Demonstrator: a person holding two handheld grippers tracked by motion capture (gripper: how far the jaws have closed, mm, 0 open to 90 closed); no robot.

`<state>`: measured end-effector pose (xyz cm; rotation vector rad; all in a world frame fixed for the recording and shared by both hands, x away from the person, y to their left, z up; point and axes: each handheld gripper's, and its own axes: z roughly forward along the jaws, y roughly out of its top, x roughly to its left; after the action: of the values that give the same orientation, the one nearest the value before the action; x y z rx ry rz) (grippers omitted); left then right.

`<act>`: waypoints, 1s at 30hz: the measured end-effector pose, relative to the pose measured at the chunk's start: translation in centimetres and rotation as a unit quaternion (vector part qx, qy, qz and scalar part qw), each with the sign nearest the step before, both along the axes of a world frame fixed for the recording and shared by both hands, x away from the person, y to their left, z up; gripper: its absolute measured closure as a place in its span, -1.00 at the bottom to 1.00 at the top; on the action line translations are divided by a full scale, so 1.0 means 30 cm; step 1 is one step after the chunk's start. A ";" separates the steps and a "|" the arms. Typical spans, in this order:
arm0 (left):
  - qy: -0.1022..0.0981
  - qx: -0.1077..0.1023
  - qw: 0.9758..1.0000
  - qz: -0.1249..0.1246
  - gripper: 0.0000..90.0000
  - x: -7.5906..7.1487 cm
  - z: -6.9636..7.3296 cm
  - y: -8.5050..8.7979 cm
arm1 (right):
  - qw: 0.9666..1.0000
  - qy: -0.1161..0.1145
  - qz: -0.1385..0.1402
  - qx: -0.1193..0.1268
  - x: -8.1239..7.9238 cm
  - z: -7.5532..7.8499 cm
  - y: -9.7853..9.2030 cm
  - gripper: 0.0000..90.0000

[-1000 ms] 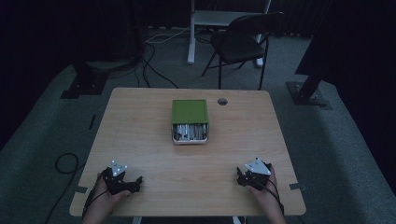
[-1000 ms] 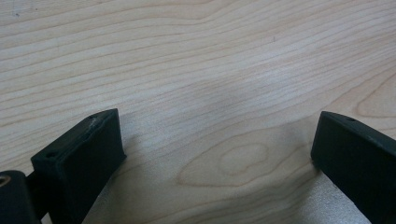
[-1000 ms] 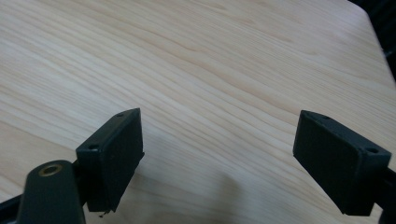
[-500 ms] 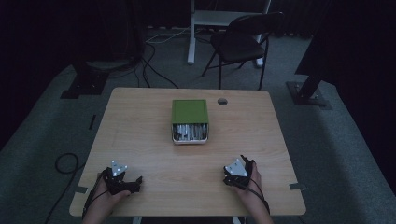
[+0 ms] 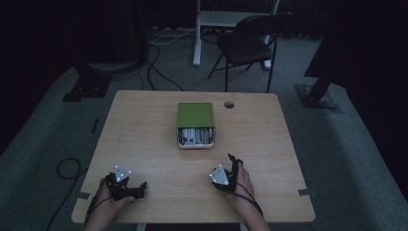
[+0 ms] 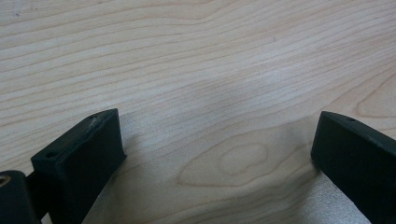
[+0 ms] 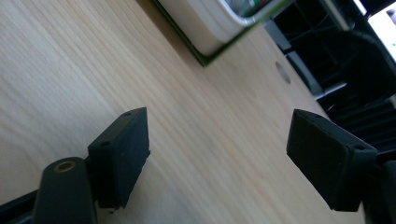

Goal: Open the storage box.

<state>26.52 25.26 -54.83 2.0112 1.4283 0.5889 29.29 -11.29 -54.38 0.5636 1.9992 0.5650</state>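
A tray point(image 5: 196, 137) half covered by a green lid point(image 5: 195, 114) sits mid-table, with several small metallic pieces showing in its near end. My left gripper point(image 5: 141, 186) rests near the front left corner, open over bare wood point(image 6: 217, 126). My right gripper point(image 5: 234, 160) lies at the front, right of centre, and points toward the tray. Its jaws stand wide point(image 7: 219, 121) and have just been closing a little, with nothing between them. In the right gripper view the tray's pale wall point(image 7: 205, 32) lies ahead, well apart from the jaws.
The wooden table point(image 5: 144, 130) has a round cable hole point(image 5: 229, 104) behind the tray's right side. A dark folding chair point(image 5: 248, 43) and a white desk leg point(image 5: 197, 33) stand beyond the far edge. Cables lie on the floor at left point(image 5: 67, 168).
My right gripper has slid left along the table's front, from near the right corner toward the centre, and now points at the tray. The left gripper has stayed put.
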 end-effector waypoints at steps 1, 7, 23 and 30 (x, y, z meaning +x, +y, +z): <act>0.000 0.000 1.000 0.000 -0.94 0.000 0.000 0.000 | 1.000 -0.002 0.002 -0.003 0.002 0.001 0.008 -0.51; 0.000 0.000 1.000 0.000 -0.94 0.000 0.000 0.000 | 0.999 -0.021 0.020 -0.026 0.015 0.006 0.065 -0.50; 0.000 -0.001 1.000 0.001 -0.93 0.000 0.000 0.000 | 0.981 -0.089 0.073 -0.156 0.032 -0.006 0.209 -0.07; 0.000 -0.001 1.000 0.000 -0.94 0.000 0.000 0.000 | 0.973 -0.100 0.092 -0.186 0.051 -0.004 0.236 -0.01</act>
<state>26.51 25.25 -54.83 2.0093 1.4291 0.5875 30.82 -4.19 -54.49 0.0891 1.9108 0.3288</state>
